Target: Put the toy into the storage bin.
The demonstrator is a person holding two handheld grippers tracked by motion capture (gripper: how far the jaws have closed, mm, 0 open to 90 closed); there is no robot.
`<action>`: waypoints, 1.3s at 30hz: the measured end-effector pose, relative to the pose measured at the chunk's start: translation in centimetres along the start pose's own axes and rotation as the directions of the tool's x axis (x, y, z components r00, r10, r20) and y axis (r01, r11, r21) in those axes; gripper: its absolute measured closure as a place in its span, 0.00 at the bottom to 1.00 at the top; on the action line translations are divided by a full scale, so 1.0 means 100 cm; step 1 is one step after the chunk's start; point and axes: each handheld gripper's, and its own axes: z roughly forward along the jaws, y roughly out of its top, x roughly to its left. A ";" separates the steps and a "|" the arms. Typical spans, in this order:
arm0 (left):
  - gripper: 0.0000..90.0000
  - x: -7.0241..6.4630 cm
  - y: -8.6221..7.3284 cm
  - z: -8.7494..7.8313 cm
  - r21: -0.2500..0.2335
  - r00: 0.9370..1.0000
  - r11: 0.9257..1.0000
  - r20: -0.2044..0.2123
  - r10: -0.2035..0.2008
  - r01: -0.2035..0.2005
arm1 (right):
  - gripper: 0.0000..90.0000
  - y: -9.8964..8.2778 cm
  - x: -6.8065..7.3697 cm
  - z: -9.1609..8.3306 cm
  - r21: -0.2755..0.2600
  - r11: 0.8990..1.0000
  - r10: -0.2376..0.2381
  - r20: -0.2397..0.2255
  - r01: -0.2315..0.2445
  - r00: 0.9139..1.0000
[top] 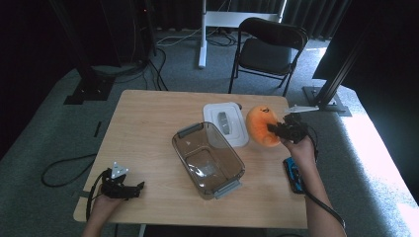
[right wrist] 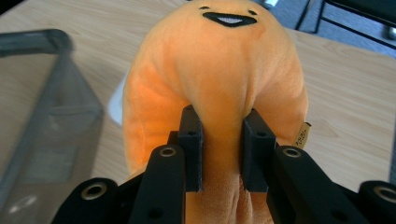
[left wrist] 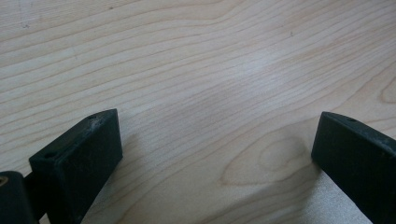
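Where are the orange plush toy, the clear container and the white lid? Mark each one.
orange plush toy point(right wrist: 219, 60): right gripper view, upper body.
clear container point(top: 184, 148): high view, left wall.
white lid point(top: 213, 112): high view, flat top.

The right gripper is seen from behind its two black jaws, which are clamped on a fold of an orange plush toy. The fabric is pinched between the pads and bulges above them. A black embroidered smile is visible near the toy's top. A small tag is attached at the toy's right side. A transparent grey container is located at left, beside the toy. A wooden tabletop is visible underneath; bkgd at upper right is blurred.
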 end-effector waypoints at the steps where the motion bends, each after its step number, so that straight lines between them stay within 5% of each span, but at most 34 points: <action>1: 0.02 0.000 0.000 0.000 0.000 1.000 1.000 0.000 0.000 0.000 | 0.82 0.000 0.000 0.000 0.000 1.000 0.000 0.000 0.000 1.000; 7: 0.02 0.000 0.000 0.000 -0.001 1.000 1.000 0.000 -0.002 0.002 | 0.82 0.011 0.021 -0.013 -0.044 0.998 -0.053 -0.052 0.051 0.997; 19: 0.02 0.000 0.000 0.000 -0.001 1.000 1.000 0.000 0.000 0.000 | 0.82 0.027 0.066 -0.031 -0.113 0.983 -0.163 -0.153 0.147 0.975; 34: 0.02 0.000 0.000 0.000 0.000 1.000 1.000 0.000 0.000 0.000 | 0.81 0.029 0.106 -0.037 -0.146 0.965 -0.248 -0.252 0.217 0.935; 39: 0.02 0.000 0.000 0.000 0.000 1.000 1.000 0.000 0.000 0.000 | 0.81 0.026 0.122 -0.036 -0.143 0.953 -0.297 -0.282 0.266 0.912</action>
